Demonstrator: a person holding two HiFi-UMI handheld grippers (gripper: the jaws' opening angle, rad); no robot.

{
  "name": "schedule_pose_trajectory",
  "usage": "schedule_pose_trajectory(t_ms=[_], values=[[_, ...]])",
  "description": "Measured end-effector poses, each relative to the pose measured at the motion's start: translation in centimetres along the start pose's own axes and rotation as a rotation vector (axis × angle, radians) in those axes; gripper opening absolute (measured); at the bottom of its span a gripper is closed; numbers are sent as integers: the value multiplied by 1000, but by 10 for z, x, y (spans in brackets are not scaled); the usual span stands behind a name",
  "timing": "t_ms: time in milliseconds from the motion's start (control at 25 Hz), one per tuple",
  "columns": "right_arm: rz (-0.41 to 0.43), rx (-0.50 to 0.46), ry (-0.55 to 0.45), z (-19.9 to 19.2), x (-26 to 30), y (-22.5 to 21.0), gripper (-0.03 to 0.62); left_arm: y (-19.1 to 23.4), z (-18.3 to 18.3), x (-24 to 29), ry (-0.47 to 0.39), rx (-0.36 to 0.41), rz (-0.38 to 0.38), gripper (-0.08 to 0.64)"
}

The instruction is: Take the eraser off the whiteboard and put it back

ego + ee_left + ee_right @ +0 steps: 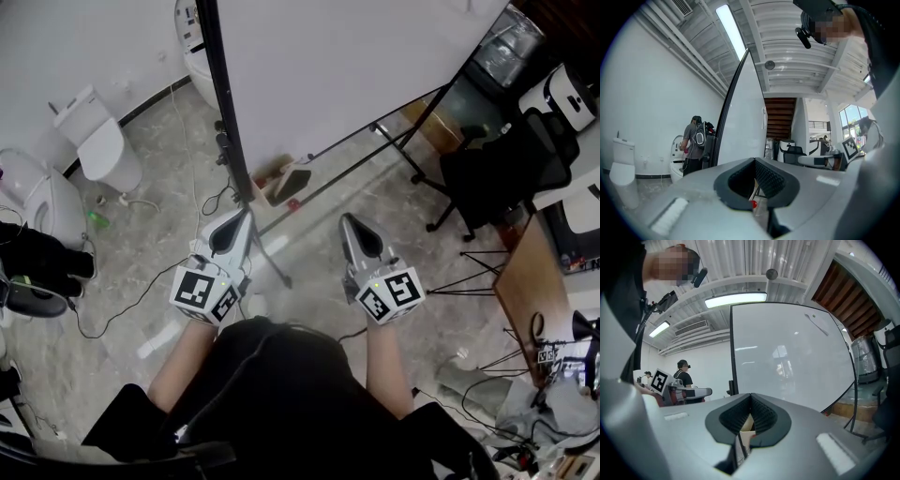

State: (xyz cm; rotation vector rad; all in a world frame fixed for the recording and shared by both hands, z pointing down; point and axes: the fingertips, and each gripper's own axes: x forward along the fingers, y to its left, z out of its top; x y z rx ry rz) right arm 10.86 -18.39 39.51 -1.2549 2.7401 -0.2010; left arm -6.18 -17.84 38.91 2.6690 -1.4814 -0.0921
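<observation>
The whiteboard (pixel 356 66) stands on a black frame right ahead of me, its face filling the right gripper view (pixel 787 357); the left gripper view meets it nearly edge-on (pixel 745 122). A small pale oblong, likely the eraser (pixel 816 324), clings high on the board, also showing as a little tab (pixel 765 116). My left gripper (pixel 246 214) (pixel 754 160) points at the board's left edge, jaws together, nothing between them. My right gripper (pixel 347 217) (pixel 751 395) is shut and empty, short of the board.
A cardboard box (pixel 286 183) sits by the board's feet. A toilet (pixel 98 141) stands far left, a black office chair (pixel 506 169) and a wooden table (pixel 530 291) at the right. Cables trail over the floor. A person (pixel 693 145) stands in the background.
</observation>
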Motion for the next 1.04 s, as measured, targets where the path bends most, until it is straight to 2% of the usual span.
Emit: schedule_pose_trajectory(t_ms=[1040], values=[[12, -27, 17, -3, -38, 13, 9, -27, -5, -27, 3, 4, 24, 5]])
